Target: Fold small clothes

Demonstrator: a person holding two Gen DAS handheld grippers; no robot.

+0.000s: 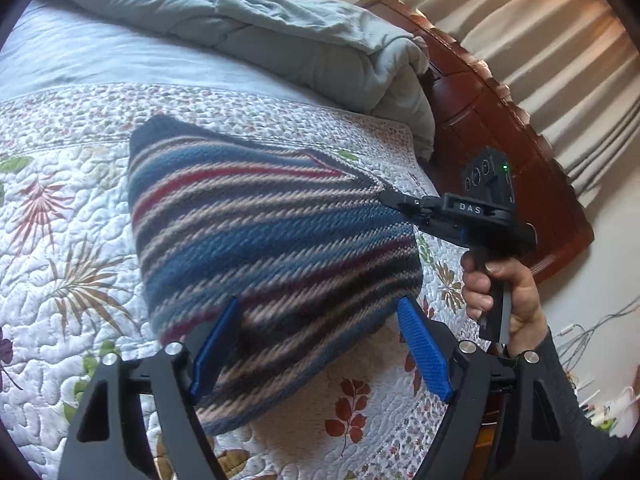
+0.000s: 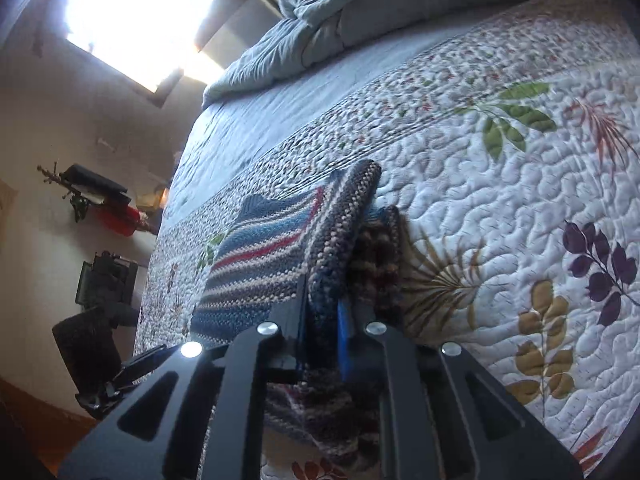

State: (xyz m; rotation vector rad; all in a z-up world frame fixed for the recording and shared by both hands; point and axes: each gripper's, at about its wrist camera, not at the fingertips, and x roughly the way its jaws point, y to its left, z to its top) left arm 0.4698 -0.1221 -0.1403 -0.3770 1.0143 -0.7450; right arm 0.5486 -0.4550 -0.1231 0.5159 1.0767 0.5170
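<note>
Bedroom, work surface is a floral quilt (image 1: pixel 60 216) on the bed.

Left wrist view, nearest first: left gripper (image 1: pixel 320 354) spread wide, blue pads (image 1: pixel 426 354) either side of the striped knit garment (image 1: pixel 256 240) with a clear gap on the right pad; left pad sits against or over the knit edge, contact can't be confirmed. Garment is lifted off the quilt on its near side, stripes running diagonal, far edge down near the quilt. Further right, the right gripper (image 1: pixel 394 202) is pinched onto the garment's corner, held by the person's right hand (image 1: pixel 504 296). Behind: crumpled grey-blue duvet (image 1: pixel 304 28), wooden bed frame (image 1: pixel 500 120), curtains (image 1: pixel 540 28).

Right wrist view adds: right gripper (image 2: pixel 324 312) nearly closed, a bunched thick fold of the knit (image 2: pixel 344 224) clamped between its fingers, more fabric hanging below. Left gripper body (image 2: pixel 124 372) partly visible at lower left edge. Far end: bright window (image 2: pixel 136 12), wall shelf with dark items (image 2: pixel 100 196), not visible from the left camera.
</note>
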